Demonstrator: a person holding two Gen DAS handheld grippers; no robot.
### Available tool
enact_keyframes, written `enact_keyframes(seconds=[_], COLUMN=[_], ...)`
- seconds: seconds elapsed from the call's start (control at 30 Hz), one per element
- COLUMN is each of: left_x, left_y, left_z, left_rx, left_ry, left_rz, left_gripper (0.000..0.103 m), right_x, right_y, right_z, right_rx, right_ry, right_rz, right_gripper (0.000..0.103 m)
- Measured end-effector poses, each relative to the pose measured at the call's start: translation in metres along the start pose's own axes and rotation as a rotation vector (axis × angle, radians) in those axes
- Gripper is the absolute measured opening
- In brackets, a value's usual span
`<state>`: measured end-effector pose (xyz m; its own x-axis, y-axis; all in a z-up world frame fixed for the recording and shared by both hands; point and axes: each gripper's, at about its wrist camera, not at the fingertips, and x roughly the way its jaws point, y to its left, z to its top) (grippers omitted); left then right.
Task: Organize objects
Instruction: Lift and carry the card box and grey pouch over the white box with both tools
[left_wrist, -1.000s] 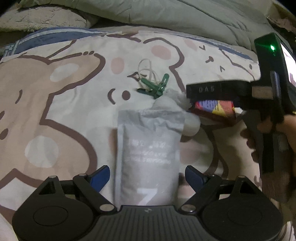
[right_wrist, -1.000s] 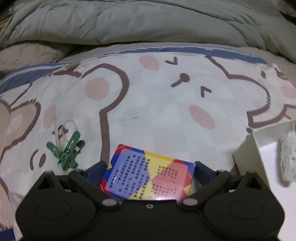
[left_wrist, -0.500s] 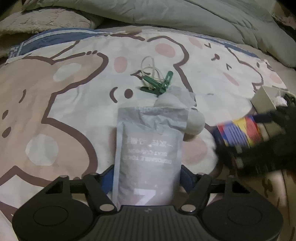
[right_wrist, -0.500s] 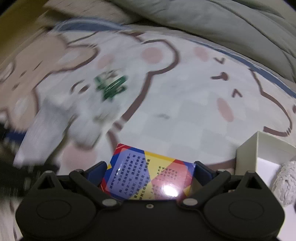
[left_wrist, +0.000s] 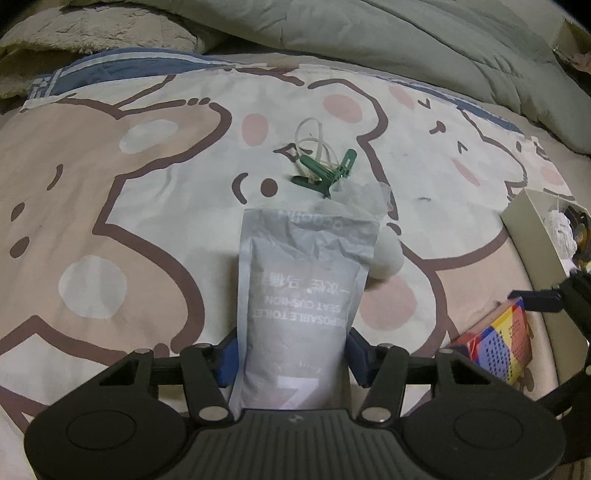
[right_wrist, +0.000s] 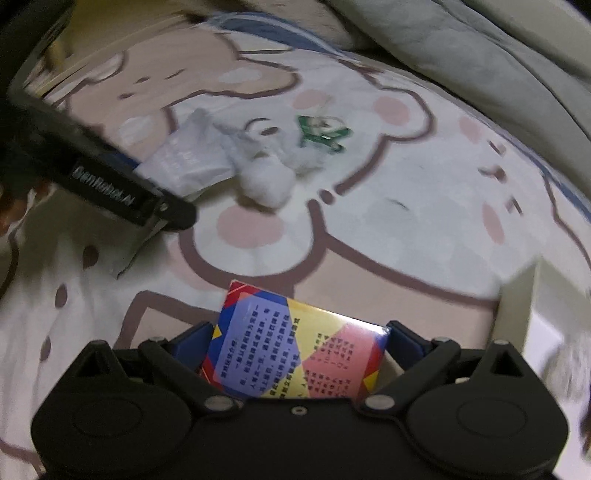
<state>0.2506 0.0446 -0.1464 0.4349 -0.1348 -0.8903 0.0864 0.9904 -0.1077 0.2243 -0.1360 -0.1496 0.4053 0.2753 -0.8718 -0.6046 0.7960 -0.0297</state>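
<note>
A grey pouch (left_wrist: 299, 288) printed "disposable toilet seat cushion" lies on the cartoon-bear bedsheet (left_wrist: 110, 221). My left gripper (left_wrist: 293, 354) straddles its near end. The jaws are closing, and both blue pads touch the pouch's sides. My right gripper (right_wrist: 300, 345) is shut on a colourful printed box (right_wrist: 291, 332) and holds it above the sheet. That box (left_wrist: 498, 347) also shows at the lower right of the left wrist view. The right wrist view is blurred.
A green clip (left_wrist: 325, 173) with a white loop (left_wrist: 314, 140) lies just beyond the pouch. A white cotton ball (left_wrist: 386, 258) rests against the pouch's right side. An open white box (left_wrist: 517, 218) with small items inside sits at the right. A grey quilt (left_wrist: 369, 44) bounds the far side.
The left jaws have narrowed from well apart to touching the pouch's sides. The right gripper has rolled and carried the colourful box to the right, near the white box.
</note>
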Motion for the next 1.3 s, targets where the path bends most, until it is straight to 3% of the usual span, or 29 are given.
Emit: enact_keyframes(seconds=[0.13, 0.27, 0.33, 0.63, 1.3], left_x=[0.0, -0.001, -0.002, -0.027, -0.122], left_y=[-0.001, -0.002, -0.003, -0.003, -0.014], left_z=[-0.002, -0.003, -0.003, -0.003, -0.005], left_rx=[-0.003, -0.01, -0.01, -0.023, -0.085], left_ry=[0.01, 0.017, 0.021, -0.03, -0.279], left_rz=[0.013, 0.02, 0.01, -0.013, -0.06], left_gripper=[0.058, 0.058, 0.058, 0.056, 0.056], right_x=[0.006, 0.009, 0.011, -0.008, -0.11], right_y=[-0.016, -0.025, -0.024, -0.021, -0.023], right_z=[0.0, -0.003, -0.002, -0.003, 0.006], right_rx=[0.242, 0.416, 0.417, 0.38, 0.379], right_ry=[0.081, 0.078, 0.074, 0.024, -0.279], right_rz=[0.0, -0.004, -0.005, 0.001, -0.055], right_gripper=[0.1, 0.099, 0.091, 0.09, 0.09])
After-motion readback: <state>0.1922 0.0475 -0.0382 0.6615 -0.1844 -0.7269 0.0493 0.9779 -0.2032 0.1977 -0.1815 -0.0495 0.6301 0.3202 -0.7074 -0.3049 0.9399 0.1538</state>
